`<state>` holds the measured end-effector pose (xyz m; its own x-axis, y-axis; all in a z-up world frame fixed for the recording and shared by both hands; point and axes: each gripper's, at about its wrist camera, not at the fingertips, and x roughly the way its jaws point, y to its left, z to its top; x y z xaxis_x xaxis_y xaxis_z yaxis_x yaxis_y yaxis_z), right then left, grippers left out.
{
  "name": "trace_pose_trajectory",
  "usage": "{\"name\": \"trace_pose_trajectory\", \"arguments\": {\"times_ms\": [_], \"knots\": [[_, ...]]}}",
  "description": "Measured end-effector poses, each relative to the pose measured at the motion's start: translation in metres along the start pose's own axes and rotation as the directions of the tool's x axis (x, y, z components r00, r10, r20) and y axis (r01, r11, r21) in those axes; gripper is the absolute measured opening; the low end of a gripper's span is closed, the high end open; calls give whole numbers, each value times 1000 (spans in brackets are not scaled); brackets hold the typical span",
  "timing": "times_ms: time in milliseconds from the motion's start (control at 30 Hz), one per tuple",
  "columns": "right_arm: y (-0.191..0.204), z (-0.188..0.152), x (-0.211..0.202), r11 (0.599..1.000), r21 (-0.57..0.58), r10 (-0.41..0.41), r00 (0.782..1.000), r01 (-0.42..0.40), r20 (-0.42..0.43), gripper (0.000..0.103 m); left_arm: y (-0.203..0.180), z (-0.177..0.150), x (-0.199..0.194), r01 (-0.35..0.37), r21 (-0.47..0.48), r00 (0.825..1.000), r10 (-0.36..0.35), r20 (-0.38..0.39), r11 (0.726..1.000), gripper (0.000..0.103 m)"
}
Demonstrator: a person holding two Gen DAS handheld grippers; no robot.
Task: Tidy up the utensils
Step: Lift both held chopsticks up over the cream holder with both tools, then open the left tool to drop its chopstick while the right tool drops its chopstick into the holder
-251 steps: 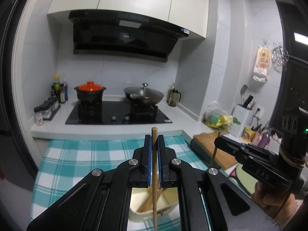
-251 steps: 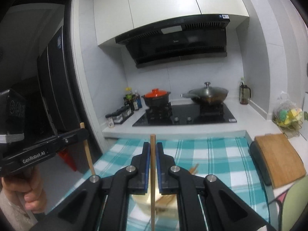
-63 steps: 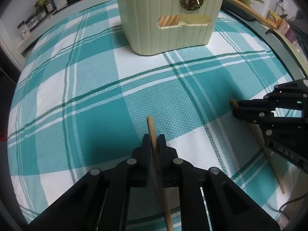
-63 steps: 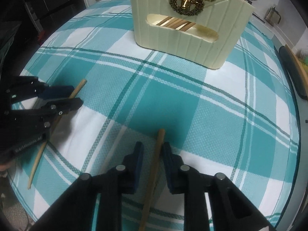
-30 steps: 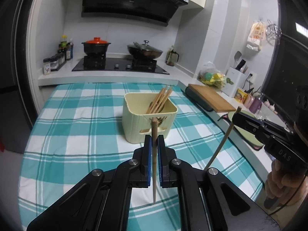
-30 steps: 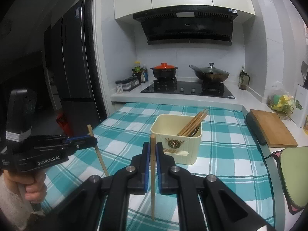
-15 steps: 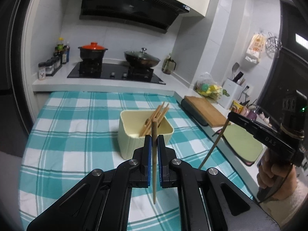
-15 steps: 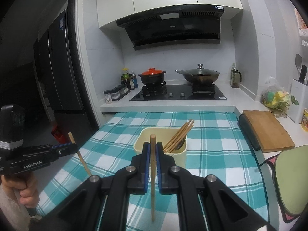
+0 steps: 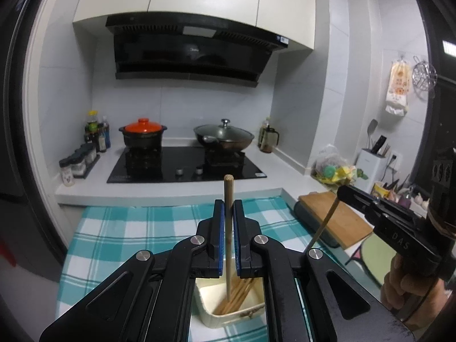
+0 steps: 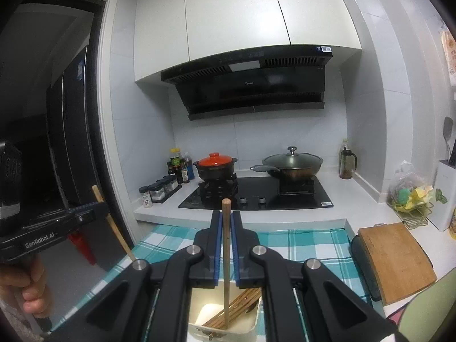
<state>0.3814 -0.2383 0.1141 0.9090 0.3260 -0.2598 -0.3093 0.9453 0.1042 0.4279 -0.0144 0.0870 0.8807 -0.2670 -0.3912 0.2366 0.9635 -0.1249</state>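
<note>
With both grippers' fingers (image 9: pixel 219 239) clenched on upright chopsticks (image 9: pixel 228 228), your holder (image 9: pixel 228 310) lies at 6 o'clock below each tip.

A table covered with a teal-and-white checked cloth (image 9: pixel 136 228) stood against the white kitchen counter (image 10: pixel 362 202) along its far edge. A cream bin (image 9: pixel 211 313) of wooden chopsticks (image 9: pixel 236 296) sat on the cloth. A dark mat (image 10: pixel 362 259) under a wooden cutting board (image 10: pixel 396 256) lay beside the right edge.

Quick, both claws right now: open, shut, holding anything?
Left claw: shut on a wooden chopstick.
Right claw: shut on another wooden chopstick.
</note>
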Motion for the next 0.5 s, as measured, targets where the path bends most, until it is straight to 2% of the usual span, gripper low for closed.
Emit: {"name": "trace_pose_trajectory", "arguments": {"times_ms": [133, 267, 367, 500], "knots": [[-14, -25, 44, 996, 78, 53, 997, -48, -63, 6, 3, -18, 51, -15, -10, 996, 15, -86, 1000, 4], [-21, -58, 86, 990, 120, 87, 985, -69, -152, 6, 8, -43, 93, -28, -17, 984, 24, -175, 999, 4], [-25, -81, 114, 985, 159, 110, 966, -73, -234, 6, 13, -61, 119, -32, -30, 970, 24, -241, 999, 4], [-29, -103, 149, 979, 195, 122, 928, -55, -352, 6, 16, -76, 145, -31, -45, 951, 16, -307, 999, 5]]}}
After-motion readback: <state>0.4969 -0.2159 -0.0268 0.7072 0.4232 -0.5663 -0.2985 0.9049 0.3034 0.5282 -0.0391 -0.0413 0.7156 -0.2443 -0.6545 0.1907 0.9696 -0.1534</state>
